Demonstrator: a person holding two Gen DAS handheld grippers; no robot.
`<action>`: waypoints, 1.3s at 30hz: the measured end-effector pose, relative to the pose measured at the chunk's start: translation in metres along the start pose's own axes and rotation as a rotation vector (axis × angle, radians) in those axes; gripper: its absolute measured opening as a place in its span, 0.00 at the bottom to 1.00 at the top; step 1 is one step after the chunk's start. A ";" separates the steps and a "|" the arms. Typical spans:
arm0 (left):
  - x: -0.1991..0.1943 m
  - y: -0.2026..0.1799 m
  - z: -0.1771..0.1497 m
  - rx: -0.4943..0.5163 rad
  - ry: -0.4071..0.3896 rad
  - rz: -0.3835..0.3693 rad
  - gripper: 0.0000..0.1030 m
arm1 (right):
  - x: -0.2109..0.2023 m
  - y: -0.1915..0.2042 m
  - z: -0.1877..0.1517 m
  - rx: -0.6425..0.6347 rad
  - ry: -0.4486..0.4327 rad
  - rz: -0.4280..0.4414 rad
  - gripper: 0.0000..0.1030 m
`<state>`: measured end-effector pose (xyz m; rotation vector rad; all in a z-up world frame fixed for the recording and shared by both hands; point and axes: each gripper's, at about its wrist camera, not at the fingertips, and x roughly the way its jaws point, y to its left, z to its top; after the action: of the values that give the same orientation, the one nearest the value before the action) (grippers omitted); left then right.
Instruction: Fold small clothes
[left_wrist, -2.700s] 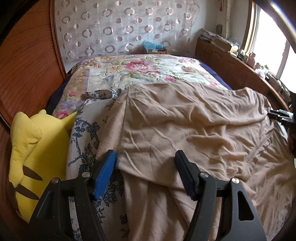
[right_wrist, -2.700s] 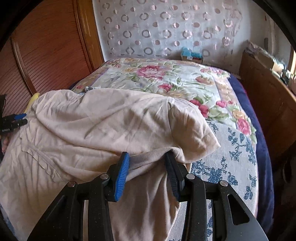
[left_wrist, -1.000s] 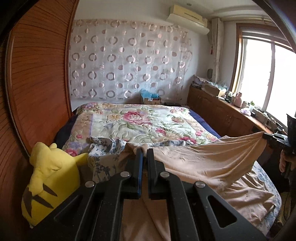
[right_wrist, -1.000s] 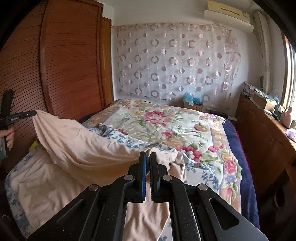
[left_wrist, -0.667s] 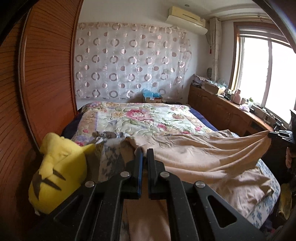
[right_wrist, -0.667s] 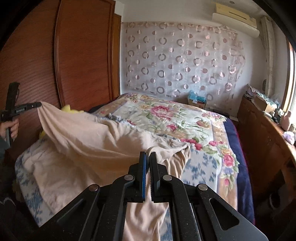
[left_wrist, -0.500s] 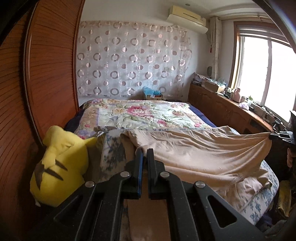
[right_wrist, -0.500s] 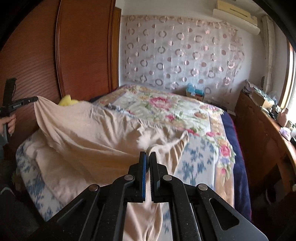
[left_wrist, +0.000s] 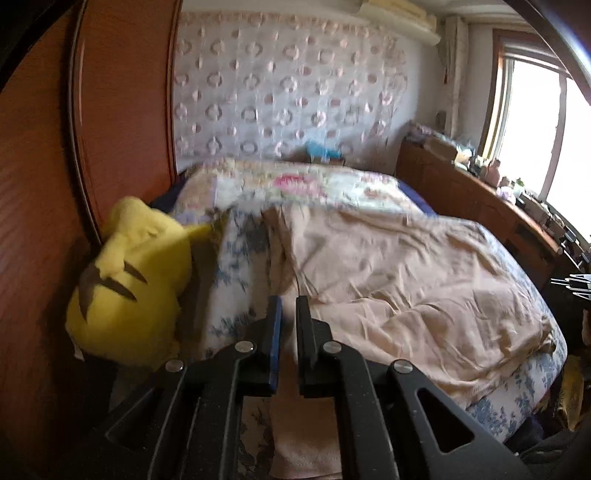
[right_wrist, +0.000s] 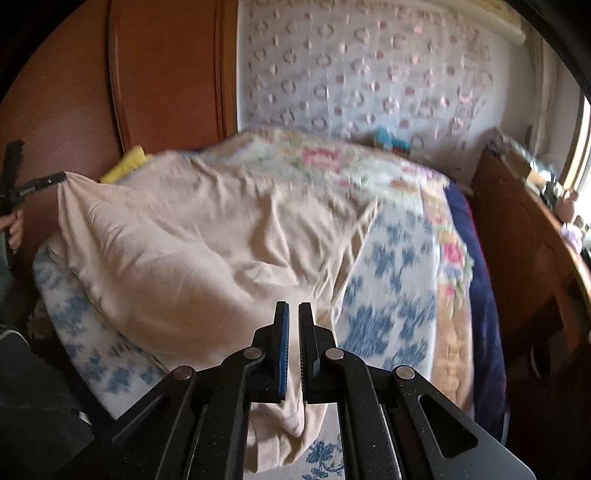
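Lowered since earlier, wrinkled beige garment (left_wrist: 406, 273) drapes the floral bed (right_wrist: 399, 266).

Left wrist view: from the bed's (left_wrist: 498, 406) foot, wardrobe side, facing the curtain (left_wrist: 280, 96).
Right wrist view: from the foot's window side, facing likewise.
Shared: bed, curtain.

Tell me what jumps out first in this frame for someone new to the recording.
A large beige garment sprawls across the near half of the bed, pinched at either end by the left gripper and right gripper. A bright yellow plush toy sits wedged between the bed's left edge and the wooden wardrobe.
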<state>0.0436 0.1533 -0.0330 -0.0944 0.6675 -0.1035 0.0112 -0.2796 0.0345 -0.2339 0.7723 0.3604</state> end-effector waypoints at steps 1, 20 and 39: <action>0.004 -0.001 -0.003 0.000 0.019 -0.002 0.17 | 0.005 -0.002 0.000 0.004 0.010 0.001 0.13; 0.029 -0.007 -0.042 0.030 0.158 0.052 0.51 | 0.074 0.033 -0.002 -0.013 0.027 0.083 0.49; 0.035 -0.009 -0.059 0.035 0.154 0.084 0.71 | 0.104 0.051 0.002 -0.033 0.055 0.080 0.68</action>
<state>0.0336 0.1370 -0.0994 -0.0246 0.8217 -0.0419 0.0602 -0.2082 -0.0424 -0.2451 0.8318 0.4444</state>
